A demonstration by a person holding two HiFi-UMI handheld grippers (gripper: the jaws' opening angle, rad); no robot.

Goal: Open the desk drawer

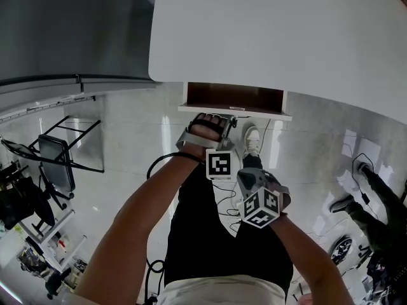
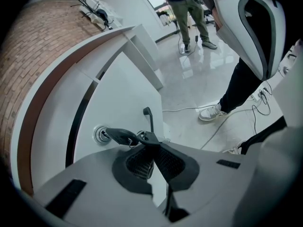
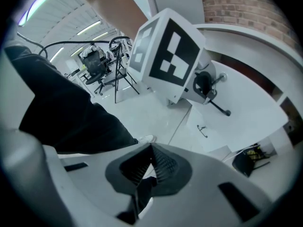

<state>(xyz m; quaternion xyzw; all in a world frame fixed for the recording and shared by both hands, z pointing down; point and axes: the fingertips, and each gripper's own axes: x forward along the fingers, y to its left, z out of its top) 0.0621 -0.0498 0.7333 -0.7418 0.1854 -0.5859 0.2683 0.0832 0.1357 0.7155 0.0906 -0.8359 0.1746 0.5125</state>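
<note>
Under the white desk top (image 1: 286,37) the drawer (image 1: 234,109) stands a little way out, its brown inside showing. In the left gripper view a black-headed key (image 2: 117,135) sits in the round lock (image 2: 100,134) of the white drawer front (image 2: 128,89). A ring joins it to a second black key (image 2: 149,119). My left gripper (image 2: 151,138) (image 1: 222,121) is shut on this key bunch at the ring. My right gripper (image 3: 151,146) (image 1: 247,178) hangs lower, back from the drawer, shut with nothing in it. It looks at the left gripper's marker cube (image 3: 168,56).
My legs and a white shoe (image 1: 252,142) are below the drawer, with cables (image 1: 222,189) on the pale floor. A black folding stand (image 1: 57,157) is at the left. Another person (image 1: 375,202) is at the right, and a black bag (image 3: 251,160) lies under the desk.
</note>
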